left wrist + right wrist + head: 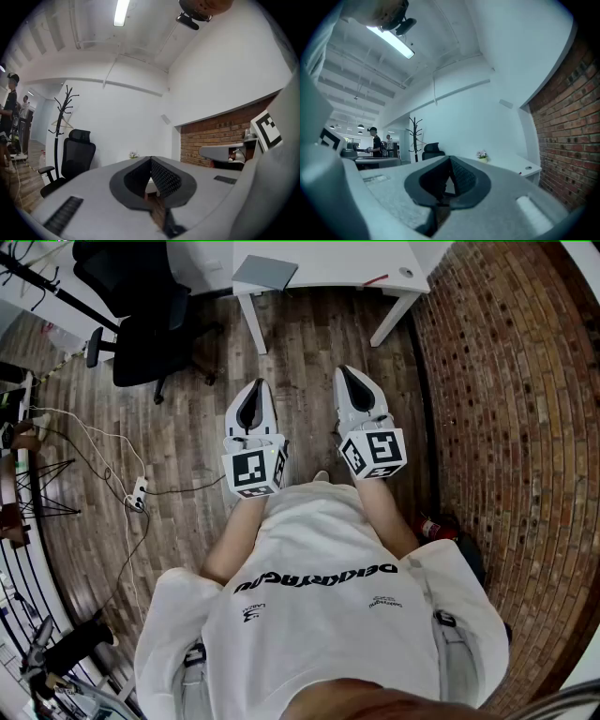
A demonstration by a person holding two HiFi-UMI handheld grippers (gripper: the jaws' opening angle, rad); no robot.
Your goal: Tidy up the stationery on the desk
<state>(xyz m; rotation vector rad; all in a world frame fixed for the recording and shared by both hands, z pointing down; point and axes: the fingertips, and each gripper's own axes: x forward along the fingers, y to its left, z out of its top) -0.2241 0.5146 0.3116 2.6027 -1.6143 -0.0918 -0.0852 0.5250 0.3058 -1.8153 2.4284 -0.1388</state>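
Observation:
A white desk [328,263] stands ahead at the far side of the wooden floor. On it lie a grey flat book or pad [265,273], a red pen [375,280] and a small round item [405,272]. My left gripper [253,388] and right gripper [349,373] are held side by side at waist height, well short of the desk. In the left gripper view the left gripper [151,160] has its jaws closed tip to tip with nothing between them. The right gripper [450,161] is likewise shut and empty. A small flower pot [482,155] sits on the desk.
A black office chair [141,324] stands left of the desk. Cables and a power strip [139,491] lie on the floor at the left. A brick wall [506,409] runs along the right, with a red extinguisher [431,527] at its foot. A coat stand [61,122] stands behind the chair.

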